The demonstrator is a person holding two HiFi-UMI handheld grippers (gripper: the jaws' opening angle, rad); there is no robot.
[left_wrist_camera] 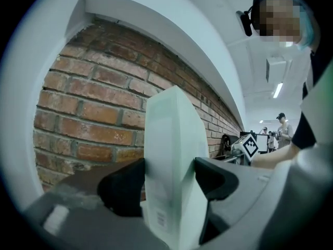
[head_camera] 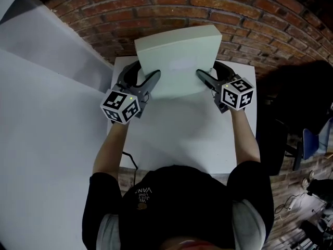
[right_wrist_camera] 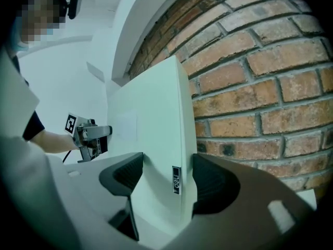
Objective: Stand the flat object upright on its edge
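Hand-held gripper L (head_camera: 144, 77) & hand-held gripper R (head_camera: 213, 73) each clamped on flat box (head_camera: 179, 53), tilted up.

cut off: flat box (left_wrist_camera: 171, 139) lower end, below left gripper (left_wrist_camera: 169, 165) jaws, at frame edge | unreadable: pale label (left_wrist_camera: 160, 219) beneath those jaws; dark label (right_wrist_camera: 177, 179) between right gripper (right_wrist_camera: 167, 160) jaws, print blurred

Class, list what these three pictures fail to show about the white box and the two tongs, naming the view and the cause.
- Lower edge of the white box: in the head view, its contact with the table cannot be judged; in the gripper views the left tongs and right tongs cover it.
- Box's wall-side face: hidden by the box itself in every view.
- Print on the side label: right gripper view, too small.
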